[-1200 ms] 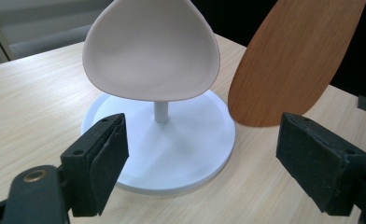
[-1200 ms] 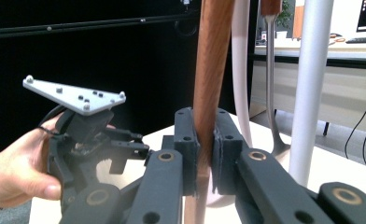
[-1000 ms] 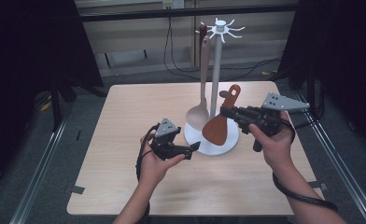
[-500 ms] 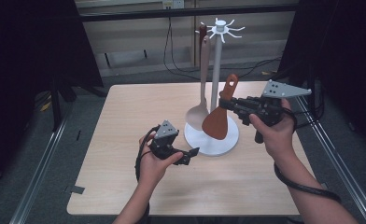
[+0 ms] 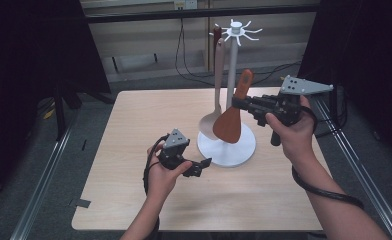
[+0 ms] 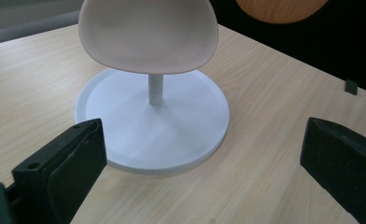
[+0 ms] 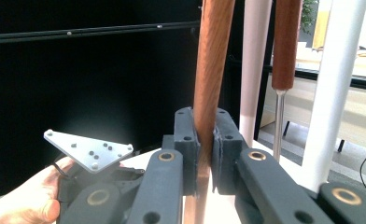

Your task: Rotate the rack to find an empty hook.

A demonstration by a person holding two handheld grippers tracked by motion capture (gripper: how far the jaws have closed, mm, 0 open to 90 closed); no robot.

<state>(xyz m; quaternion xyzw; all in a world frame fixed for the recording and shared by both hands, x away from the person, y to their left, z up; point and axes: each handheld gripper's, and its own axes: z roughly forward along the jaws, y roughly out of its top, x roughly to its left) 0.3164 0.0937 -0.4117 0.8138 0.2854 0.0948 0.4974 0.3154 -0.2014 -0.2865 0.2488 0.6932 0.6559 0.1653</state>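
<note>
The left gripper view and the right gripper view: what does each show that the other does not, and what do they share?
Left gripper view alone: the round white base on the table, with the open left tongs in front of it.

Right gripper view alone: the right tongs shut on the wooden spatula's handle.

Shared: the stand's white pole and the hanging pale spoon.

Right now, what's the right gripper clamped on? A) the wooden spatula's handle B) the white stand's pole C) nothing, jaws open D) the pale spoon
A: the right gripper has its jaws shut on the wooden spatula, gripping its handle beside the stand.
</note>
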